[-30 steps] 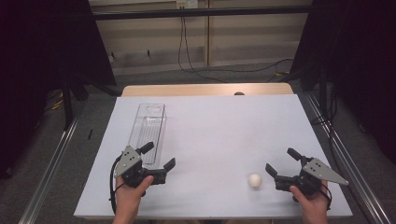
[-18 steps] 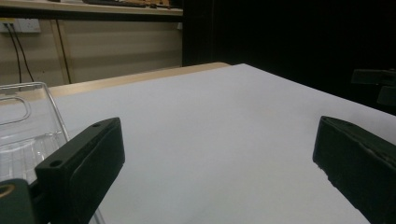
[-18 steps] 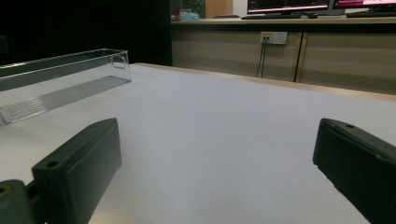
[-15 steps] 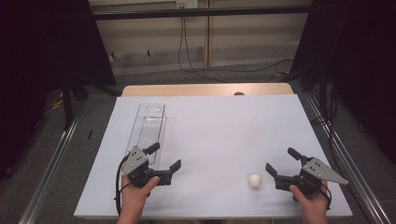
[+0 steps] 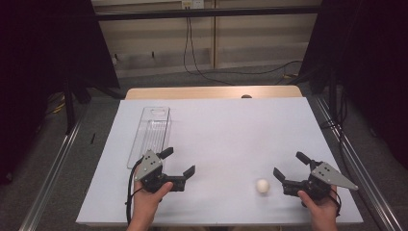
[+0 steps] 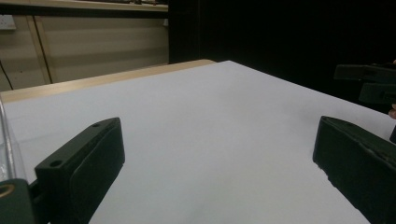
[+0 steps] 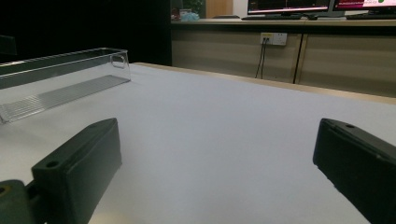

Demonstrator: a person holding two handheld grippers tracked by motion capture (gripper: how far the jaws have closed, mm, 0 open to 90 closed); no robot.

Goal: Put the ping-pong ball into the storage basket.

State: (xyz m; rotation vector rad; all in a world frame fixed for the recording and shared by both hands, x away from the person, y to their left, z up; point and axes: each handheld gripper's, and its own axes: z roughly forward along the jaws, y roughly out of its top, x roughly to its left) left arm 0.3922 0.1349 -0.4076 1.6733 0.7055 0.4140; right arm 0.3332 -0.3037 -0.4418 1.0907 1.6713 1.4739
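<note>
A small white ball (image 5: 262, 186) lies on the white table (image 5: 226, 130) near the front right. My right gripper (image 5: 290, 164) stands open just right of the ball, and the ball is outside its jaws. My left gripper (image 5: 178, 161) is open at the front left, angled toward the right, and holds nothing. A clear plastic tray (image 5: 150, 134) lies lengthwise just behind it. In the left gripper view my left gripper (image 6: 217, 135) has bare table between its jaws, and the right gripper (image 6: 369, 81) shows at the far right. In the right gripper view my right gripper (image 7: 217, 135) is open toward the tray (image 7: 56, 77).
A wooden strip (image 5: 211, 92) edges the far side of the table. Metal rails (image 5: 53, 163) run along both sides on the floor, and cables (image 5: 202, 62) lie on the floor beyond. A sliver of the clear tray (image 6: 4, 140) shows at the left of the left gripper view.
My left gripper has shifted a little to the right and turned to point more toward the right. The right gripper and the ball have stayed put.
</note>
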